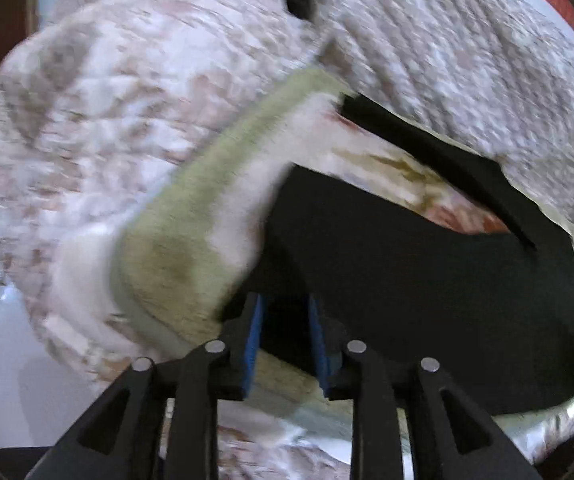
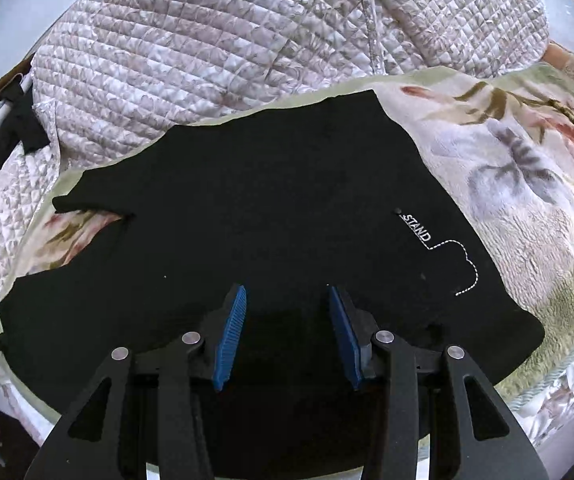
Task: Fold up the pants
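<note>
Black pants (image 2: 271,208) lie spread flat on a floral blanket (image 2: 527,184), with white "STAND" lettering (image 2: 418,229) and a dotted stitch line at the right. My right gripper (image 2: 285,336) is open just above the near part of the pants, with nothing between its blue pads (image 2: 231,332). In the blurred left wrist view the pants (image 1: 407,272) lie ahead and to the right. My left gripper (image 1: 285,344) is partly open at their left edge, and black cloth shows between its pads; whether it holds it is unclear.
A quilted pale bedspread (image 2: 215,40) is bunched behind the pants and fills the left of the left wrist view (image 1: 107,120). A green blanket fold (image 1: 191,208) lies next to the left gripper. Dark clothes (image 2: 11,128) hang at the far left.
</note>
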